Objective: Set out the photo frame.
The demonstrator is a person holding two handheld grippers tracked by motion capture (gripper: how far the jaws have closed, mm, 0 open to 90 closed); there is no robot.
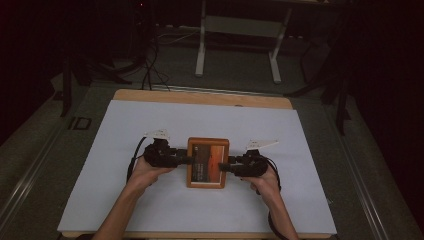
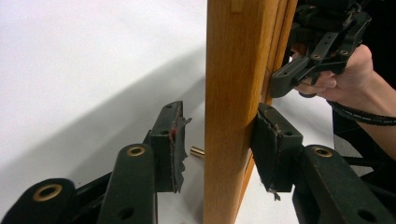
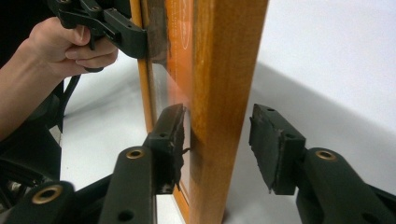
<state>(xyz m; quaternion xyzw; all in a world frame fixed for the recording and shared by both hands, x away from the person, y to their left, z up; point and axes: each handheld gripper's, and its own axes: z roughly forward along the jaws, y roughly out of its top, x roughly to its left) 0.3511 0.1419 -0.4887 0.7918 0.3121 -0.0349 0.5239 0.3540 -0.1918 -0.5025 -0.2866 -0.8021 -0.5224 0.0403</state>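
1. Frame [image 1: 208, 162] lies flat near the middle of the white sheet [image 1: 125, 130], picture side up.
2. Left gripper [image 1: 182, 159] straddles its left edge: jaws spread, one pad [image 2: 275, 149] touching the wood, the other clear.
3. Right gripper [image 1: 226, 167] straddles the right edge: jaws spread, with one pad at the wood and the far pad [image 3: 271, 140] well off it.
4. Read: frame is set down, grip let go. Left to do: back both grippers off.
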